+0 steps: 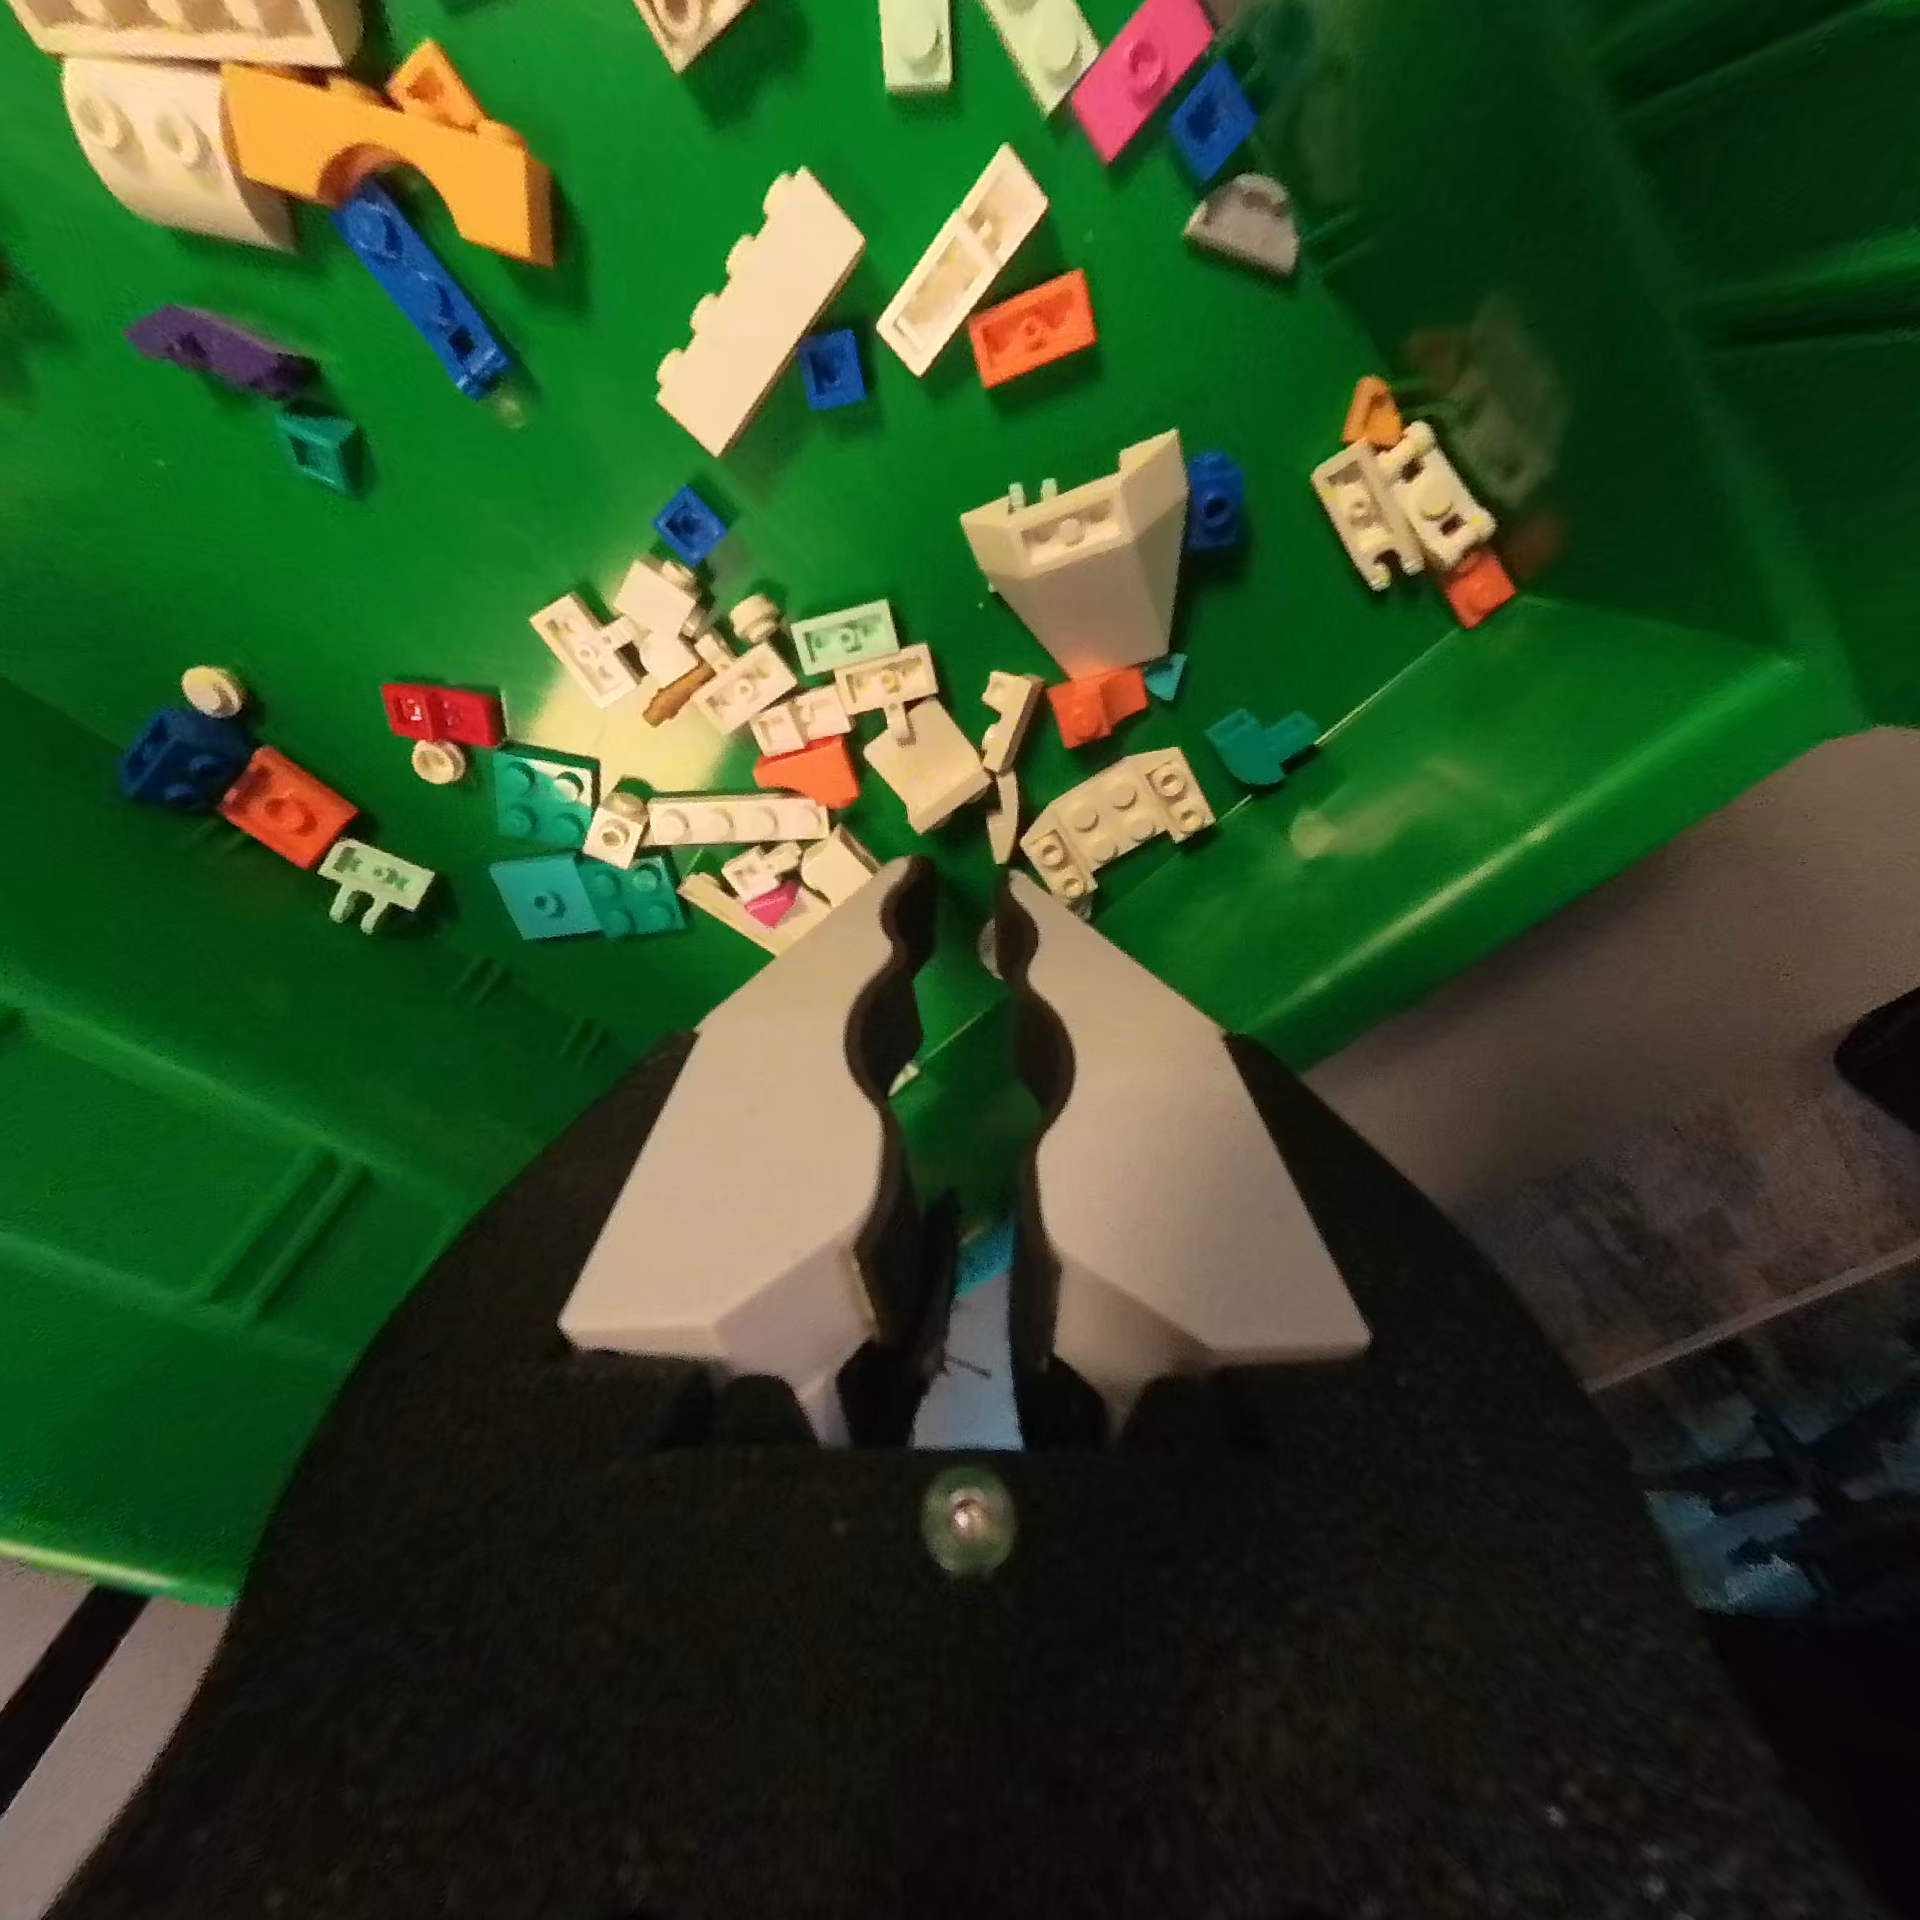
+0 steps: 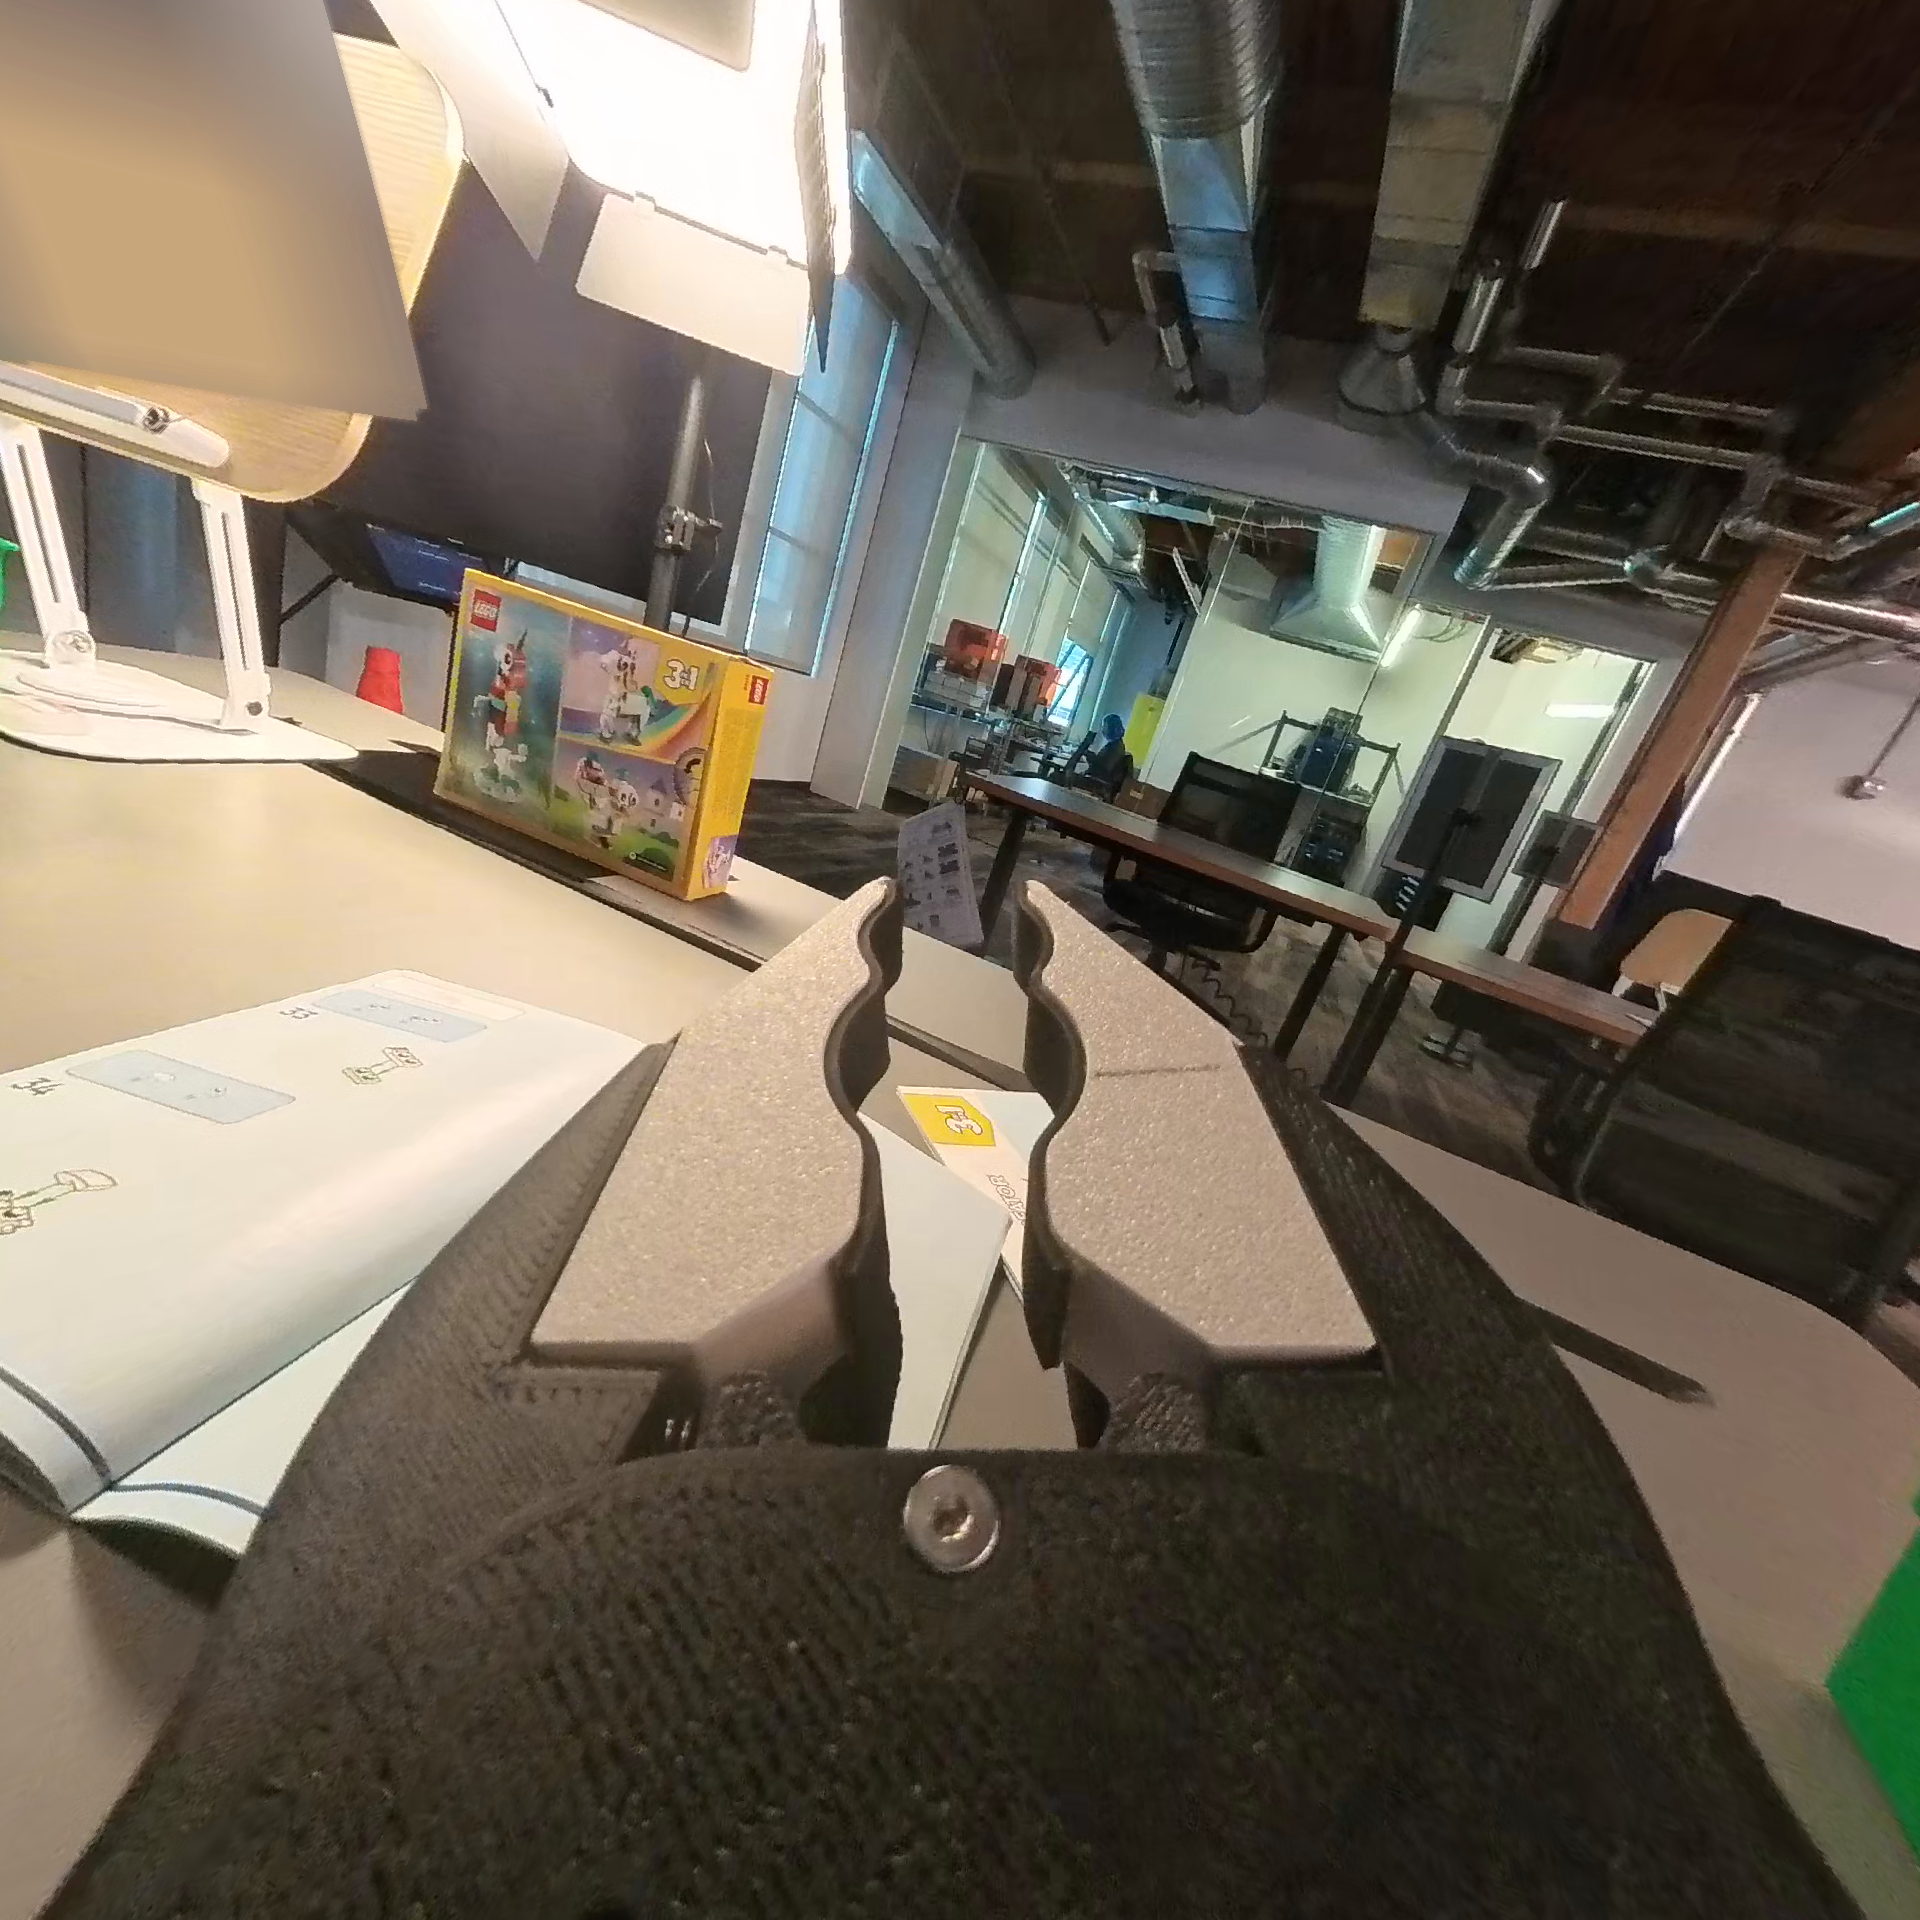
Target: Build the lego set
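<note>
In the left wrist view a green tray (image 1: 1455,831) holds many loose bricks. A heap of small white pieces (image 1: 748,707) lies at its middle, with a white wedge plate (image 1: 1122,810) and a thin white piece (image 1: 1006,748) just beyond my fingertips. A large white sloped piece (image 1: 1091,561), a long white brick (image 1: 758,312) and an orange arch (image 1: 384,145) lie farther off. My left gripper (image 1: 964,883) hovers over the tray's near side, slightly open and empty. My right gripper (image 2: 956,904) is open and empty above the grey table, over a folded leaflet (image 2: 945,1195).
An open instruction booklet (image 2: 260,1164) lies left of the right gripper. The yellow set box (image 2: 603,758) stands farther back, beside a white stand (image 2: 156,717). A green tray corner (image 2: 1870,1714) shows at lower right. The table edge and chairs lie beyond. My left tips are roughly 11 cm from the orange arch (image 1: 384,145).
</note>
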`<act>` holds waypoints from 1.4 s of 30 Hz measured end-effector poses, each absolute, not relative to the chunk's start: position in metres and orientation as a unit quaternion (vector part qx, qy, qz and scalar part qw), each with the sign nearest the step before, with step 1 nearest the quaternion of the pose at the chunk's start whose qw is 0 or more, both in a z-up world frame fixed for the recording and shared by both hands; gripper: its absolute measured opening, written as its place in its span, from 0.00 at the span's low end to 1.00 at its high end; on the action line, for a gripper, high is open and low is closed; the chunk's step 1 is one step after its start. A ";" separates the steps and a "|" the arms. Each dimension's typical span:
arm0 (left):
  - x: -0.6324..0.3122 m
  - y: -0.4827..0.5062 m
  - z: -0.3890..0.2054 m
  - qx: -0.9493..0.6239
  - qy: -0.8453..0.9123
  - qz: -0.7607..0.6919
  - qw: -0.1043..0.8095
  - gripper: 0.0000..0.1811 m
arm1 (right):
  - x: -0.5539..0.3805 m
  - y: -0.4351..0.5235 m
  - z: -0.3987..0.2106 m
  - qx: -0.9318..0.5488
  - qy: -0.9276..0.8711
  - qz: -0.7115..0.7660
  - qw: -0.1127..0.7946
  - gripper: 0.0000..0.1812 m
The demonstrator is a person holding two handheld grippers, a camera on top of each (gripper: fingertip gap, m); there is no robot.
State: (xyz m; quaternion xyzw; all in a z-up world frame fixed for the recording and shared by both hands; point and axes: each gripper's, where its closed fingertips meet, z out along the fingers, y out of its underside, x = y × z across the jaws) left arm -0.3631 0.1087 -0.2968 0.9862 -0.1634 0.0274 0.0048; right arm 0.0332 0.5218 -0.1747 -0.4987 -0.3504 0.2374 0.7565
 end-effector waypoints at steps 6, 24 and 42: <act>-0.359 0.111 -0.299 0.987 -0.156 0.045 -0.006 0.11 | 0.033 0.522 -0.175 -0.498 -0.351 0.237 0.757 0.10; -0.365 0.115 -0.301 0.979 -0.203 0.007 -0.015 0.02 | 0.033 0.521 -0.174 -0.498 -0.351 0.241 0.756 0.10; -0.242 0.211 -0.162 0.937 -0.202 -0.097 -0.268 0.01 | 0.026 0.510 -0.174 -0.479 -0.372 0.274 0.746 0.09</act>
